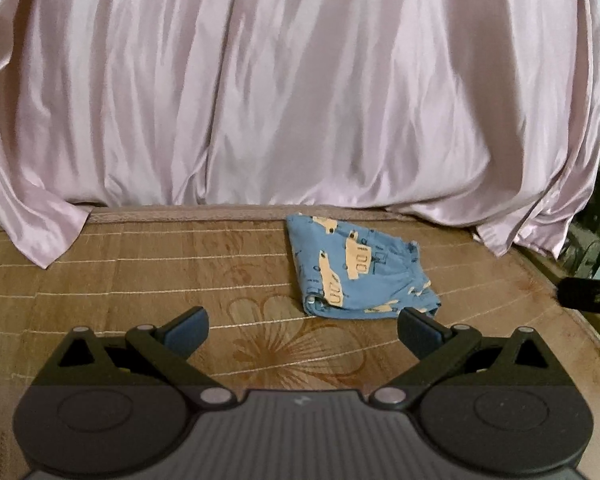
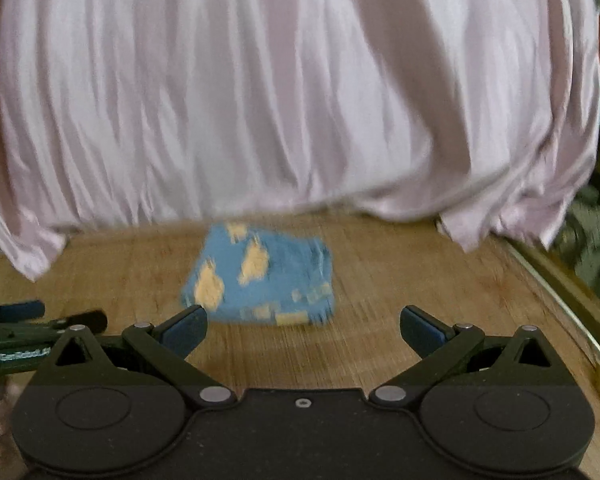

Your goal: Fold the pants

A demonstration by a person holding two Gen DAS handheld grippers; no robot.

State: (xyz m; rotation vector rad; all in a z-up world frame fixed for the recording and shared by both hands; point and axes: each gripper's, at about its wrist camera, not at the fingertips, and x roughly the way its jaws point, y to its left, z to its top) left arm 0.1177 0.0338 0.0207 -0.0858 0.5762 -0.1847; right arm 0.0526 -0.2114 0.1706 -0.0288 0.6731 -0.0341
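The pants (image 1: pixel 356 268) are lying folded into a compact, roughly square bundle just right of centre in the left wrist view, soft blue knit fabric printed with cream-coloured vehicles, edges stacked in layers along the lower side. They are resting on a brown woven mat (image 1: pixel 120 272), ribbed with pale horizontal lines and carrying a large flower motif at lower centre. Behind, filling the upper 2 thirds of the frame, a glossy pinkish-lilac curtain (image 1: pixel 300 80) is hanging in long vertical pleats, its hem pooling onto the mat at left and right.

The left gripper (image 1: pixel 302 326) is sitting at the bottom of the frame with its 2 blue-padded fingers spread wide, nothing between them; the right-hand pad is overlapping the bundle's lower corner in the picture, and contact is not clear.

In the right wrist view everything is smearing with motion blur: the pants (image 2: pixel 260 276) are showing at centre as a blue block with tan blotches, print unreadable. The right gripper (image 2: pixel 303 326) is also gaping wide and empty, the bundle just beyond its left finger. This view is showing the other gripper's side profile at lower left; the left view is catching only a dark tip at its right edge.
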